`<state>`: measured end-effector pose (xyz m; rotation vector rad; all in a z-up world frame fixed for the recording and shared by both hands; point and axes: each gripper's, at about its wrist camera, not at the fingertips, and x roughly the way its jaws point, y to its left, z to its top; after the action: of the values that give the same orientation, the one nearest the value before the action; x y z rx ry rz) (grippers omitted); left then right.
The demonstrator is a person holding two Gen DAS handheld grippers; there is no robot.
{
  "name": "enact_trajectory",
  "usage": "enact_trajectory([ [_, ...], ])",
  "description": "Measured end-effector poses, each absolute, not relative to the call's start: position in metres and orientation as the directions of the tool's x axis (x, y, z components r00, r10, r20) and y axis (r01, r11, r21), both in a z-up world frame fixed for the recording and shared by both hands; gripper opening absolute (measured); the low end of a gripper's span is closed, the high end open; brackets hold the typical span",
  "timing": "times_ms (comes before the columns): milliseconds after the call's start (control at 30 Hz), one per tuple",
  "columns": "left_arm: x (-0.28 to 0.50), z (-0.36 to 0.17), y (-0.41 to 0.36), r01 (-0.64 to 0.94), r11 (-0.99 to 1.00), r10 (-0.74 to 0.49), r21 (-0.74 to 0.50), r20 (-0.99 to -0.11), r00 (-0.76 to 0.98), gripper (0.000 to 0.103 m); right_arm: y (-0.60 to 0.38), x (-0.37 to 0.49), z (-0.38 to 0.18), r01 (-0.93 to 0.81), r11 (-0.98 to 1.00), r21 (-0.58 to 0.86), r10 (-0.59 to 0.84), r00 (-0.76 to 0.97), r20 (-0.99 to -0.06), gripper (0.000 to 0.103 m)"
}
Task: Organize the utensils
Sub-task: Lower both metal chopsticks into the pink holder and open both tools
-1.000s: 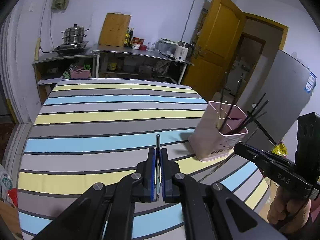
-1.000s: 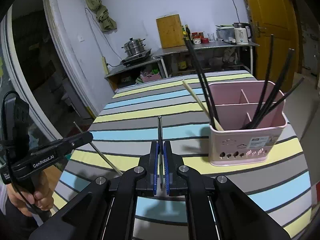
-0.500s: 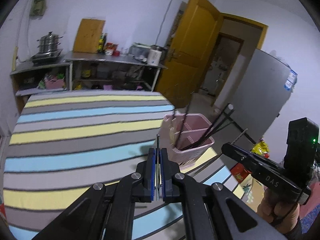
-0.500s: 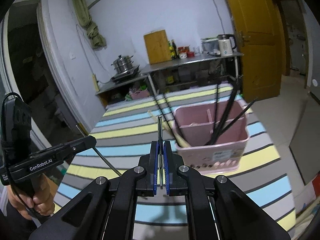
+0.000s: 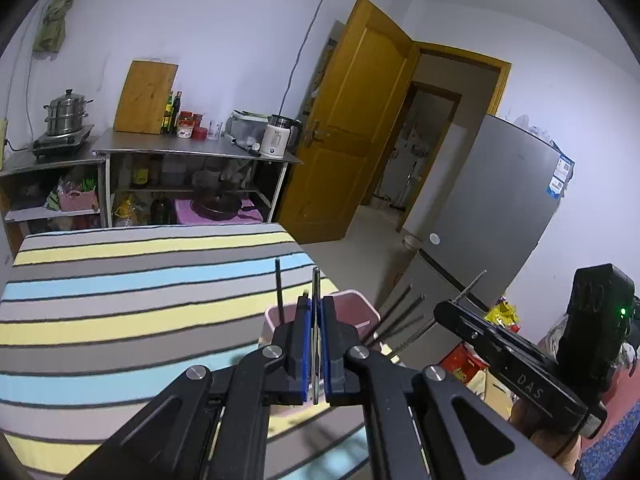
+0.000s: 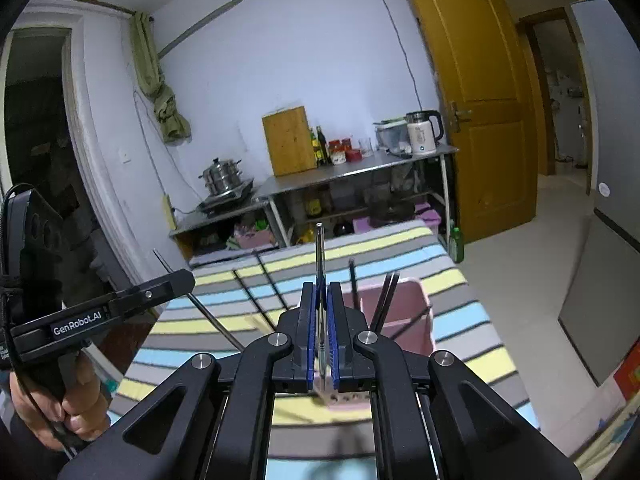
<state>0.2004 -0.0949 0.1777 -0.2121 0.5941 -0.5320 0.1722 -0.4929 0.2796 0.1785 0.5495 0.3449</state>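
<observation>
Above the striped tabletop point(image 5: 120, 280), the left gripper point(image 5: 316, 312) and right gripper point(image 6: 321, 300) each have jaws clamped on a thin metal chopstick point(image 5: 315, 284), both held over the pink plastic utensil holder point(image 6: 412, 312) holding dark chopsticks point(image 6: 384, 300).

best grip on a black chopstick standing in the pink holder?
Grip the upper shaft of a black chopstick where it sticks out above the pink plastic utensil holder, coming from above. The lower part sits inside the holder walls; only the top is free.
</observation>
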Motion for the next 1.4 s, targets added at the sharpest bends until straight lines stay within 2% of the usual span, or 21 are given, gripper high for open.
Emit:
enact_trajectory([
  [333,0.229,0.167,-0.116,0.413,0.853,-0.521,-0.319,-0.470,0.712,0.004,-0.492,0.191,0.271,-0.248,0.940,0.235,0.331,0.826,-0.455,0.006],
  [833,0.203,0.169,-0.128,0.467,0.849,-0.529,-0.247,-0.425,0.735,0.004,-0.491,0.193,0.239,-0.227,0.945,0.235,0.317,0.808,-0.496,0.006],
  [1100,0.207,0.150,-0.131,0.452,0.859,-0.512,-0.241,-0.456,0.728,0.004,-0.488,0.193,0.231,-0.227,0.946,0.231,0.316,0.798,-0.512,0.006],
  [1400,0.216,0.174,-0.126,0.456,0.851,-0.524,-0.259,-0.406,0.749,0.004,-0.490,0.196,0.230,-0.224,0.946,0.234,0.317,0.795,-0.517,0.006],
])
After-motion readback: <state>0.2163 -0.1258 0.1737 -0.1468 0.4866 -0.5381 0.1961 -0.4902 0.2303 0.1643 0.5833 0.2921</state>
